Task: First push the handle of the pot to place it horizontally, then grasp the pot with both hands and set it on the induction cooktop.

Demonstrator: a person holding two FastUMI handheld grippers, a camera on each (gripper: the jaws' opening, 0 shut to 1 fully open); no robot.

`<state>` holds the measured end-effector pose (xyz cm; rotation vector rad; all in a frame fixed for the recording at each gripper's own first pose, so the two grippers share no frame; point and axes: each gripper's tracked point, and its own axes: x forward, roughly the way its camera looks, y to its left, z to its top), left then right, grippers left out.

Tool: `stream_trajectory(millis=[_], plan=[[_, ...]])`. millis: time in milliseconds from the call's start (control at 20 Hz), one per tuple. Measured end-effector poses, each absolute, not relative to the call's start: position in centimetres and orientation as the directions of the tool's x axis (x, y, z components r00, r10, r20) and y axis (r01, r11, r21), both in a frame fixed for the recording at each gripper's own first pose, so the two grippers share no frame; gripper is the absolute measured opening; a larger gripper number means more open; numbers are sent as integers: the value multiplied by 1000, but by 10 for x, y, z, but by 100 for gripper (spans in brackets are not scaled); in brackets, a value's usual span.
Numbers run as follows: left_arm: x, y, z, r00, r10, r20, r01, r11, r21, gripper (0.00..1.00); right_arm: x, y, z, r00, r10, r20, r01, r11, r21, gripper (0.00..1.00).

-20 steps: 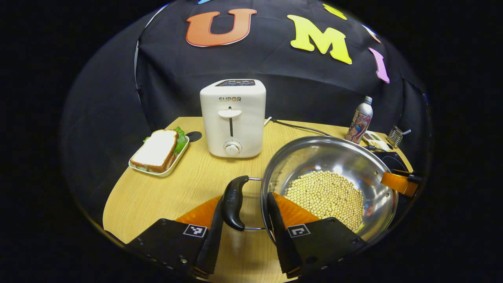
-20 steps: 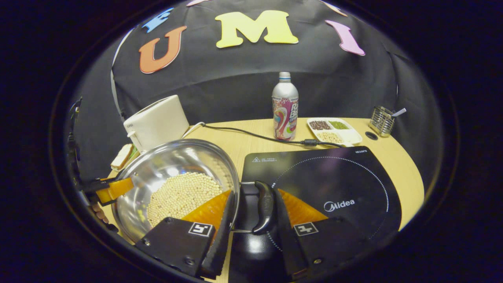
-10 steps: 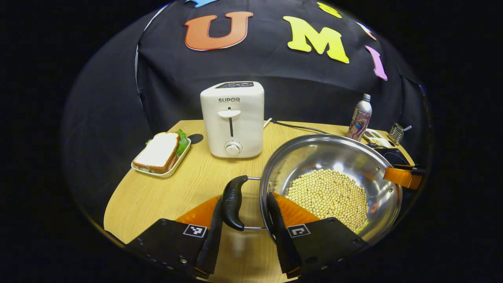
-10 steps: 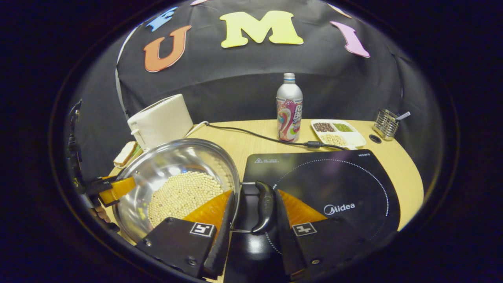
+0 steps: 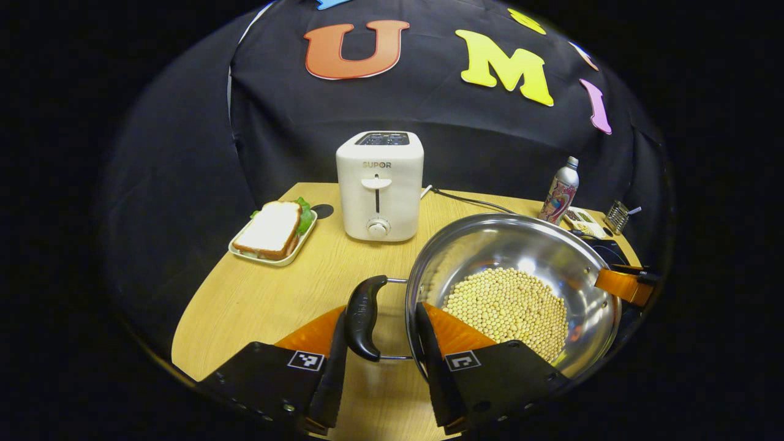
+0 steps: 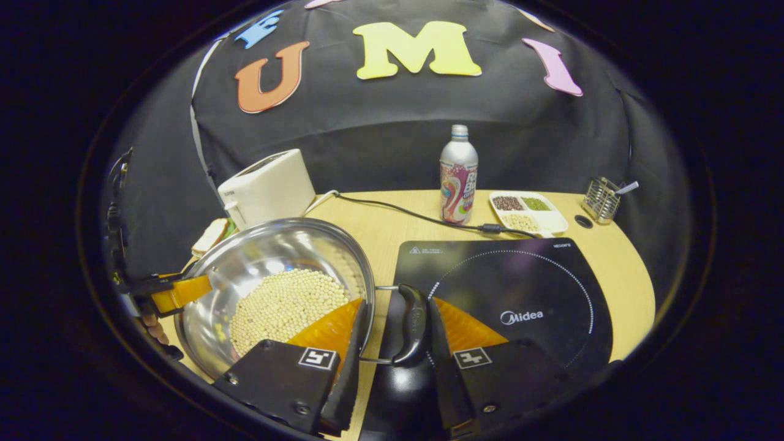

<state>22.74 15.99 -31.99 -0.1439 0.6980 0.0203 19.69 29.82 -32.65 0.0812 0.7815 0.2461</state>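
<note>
Wooden desk [image 5: 263,300] below. Pot [image 5: 508,242] of beans [image 5: 505,306] at 9 o'clock of induction cooktop [image 6: 520,282], not yet centred on it. Left gripper [image 5: 381,311] and right gripper [image 6: 398,303] — jaws pinching side handle and pot wall. Risks: uneven lift tilting pot, spilling beans; grip slipping off handles.

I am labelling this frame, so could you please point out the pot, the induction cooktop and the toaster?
pot [image 5: 539,245]: left gripper view, bare inner wall.
induction cooktop [image 6: 520,282]: right gripper view, glass top.
toaster [image 5: 380,202]: left gripper view, front face.
</note>
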Motion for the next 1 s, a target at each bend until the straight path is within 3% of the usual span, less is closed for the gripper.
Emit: stream_trajectory(millis=[350,750,1000], plan=[[212,148,-250,780,-10,-626,-70,992,-104,56,194,273,-257,682,281,-675,-220,959,177,56],[207,87,-173,799,-37,-601,-35,993,-109,56,204,200,-177,702,280,-655,-248,958,143,56],[212,40,-138,817,-42,-576,3,998,-68,56,210,143,-158,719,280,-636,-229,960,163,56]])
